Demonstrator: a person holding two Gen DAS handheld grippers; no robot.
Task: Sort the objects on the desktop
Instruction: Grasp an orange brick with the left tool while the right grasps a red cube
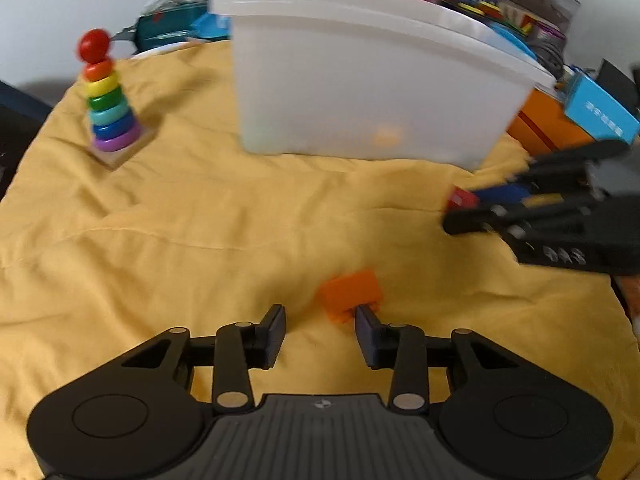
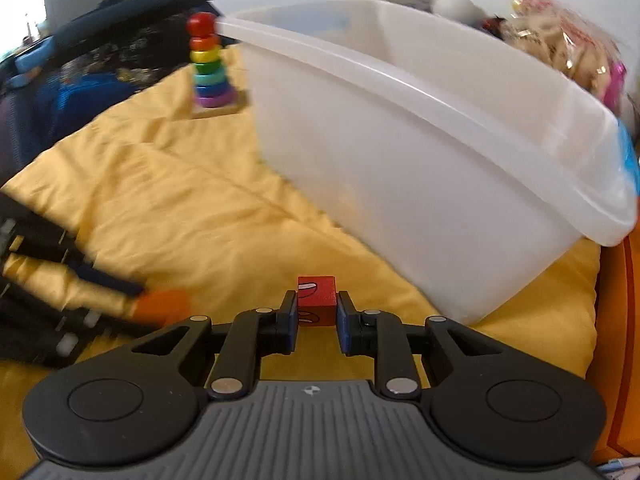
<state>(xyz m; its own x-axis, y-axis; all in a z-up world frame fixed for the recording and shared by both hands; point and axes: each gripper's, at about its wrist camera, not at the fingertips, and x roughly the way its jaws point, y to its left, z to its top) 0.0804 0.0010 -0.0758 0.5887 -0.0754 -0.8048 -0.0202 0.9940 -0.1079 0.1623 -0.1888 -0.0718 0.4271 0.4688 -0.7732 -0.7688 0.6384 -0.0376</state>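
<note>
Orange block (image 1: 351, 295) before white bin (image 1: 360, 92)

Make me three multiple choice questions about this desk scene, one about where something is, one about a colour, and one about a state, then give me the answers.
1. Where does the ring stacker toy stand?
A. inside the white bin
B. on the yellow cloth beside the white bin
C. on the orange box

2. What colour is the block just ahead of the left gripper?
A. orange
B. green
C. white

3. How is the right gripper?
A. wide open over bare cloth
B. holding the ring stacker
C. closed around a red cube

Answers:
1 B, the stacker rests on the yellow cloth left of the white bin.
2 A, the block is orange.
3 C, the red cube sits between its pads.
</note>
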